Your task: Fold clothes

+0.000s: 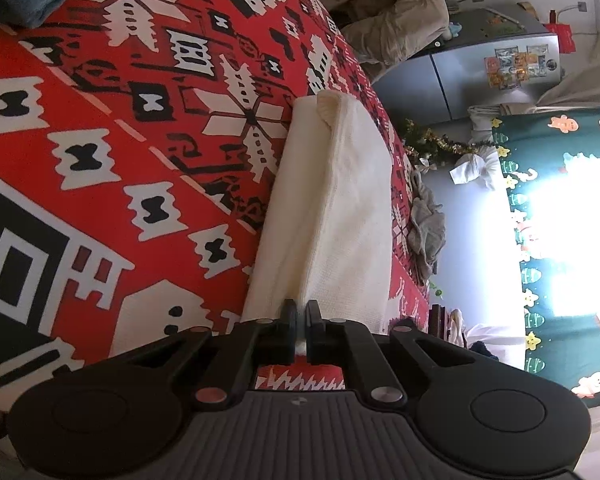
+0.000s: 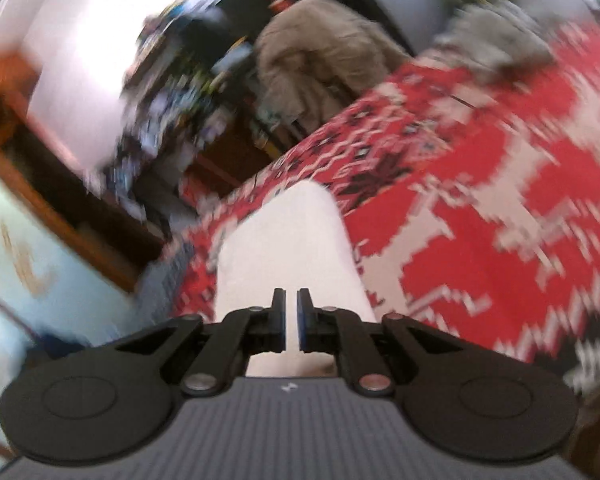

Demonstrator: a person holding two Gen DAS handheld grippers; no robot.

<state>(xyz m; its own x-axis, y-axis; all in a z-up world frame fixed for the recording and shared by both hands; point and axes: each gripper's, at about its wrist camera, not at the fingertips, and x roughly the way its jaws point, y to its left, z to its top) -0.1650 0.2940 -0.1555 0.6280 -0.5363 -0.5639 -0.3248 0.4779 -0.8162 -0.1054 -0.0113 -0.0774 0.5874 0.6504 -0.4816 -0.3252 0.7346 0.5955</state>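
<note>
Both tongs pinching the cream garment to lift it for a fold.

My left tongs (image 1: 300, 312) clamp the near edge of the cream knit garment (image 1: 340, 208), folded long near the right edge of the red patterned bed cover (image 1: 120, 128); my right tongs (image 2: 291, 300) sit narrow on the cloth (image 2: 284, 240), blurred, so its grip is a guess. Two-point hold keeps the edge taut.

Motion blur is smearing the right wrist view, leaving the shelf clutter (image 2: 172, 92) unreadable; the cream garment's (image 2: 284, 248) near end is perhaps disappearing under the right gripper (image 2: 291, 304).
</note>
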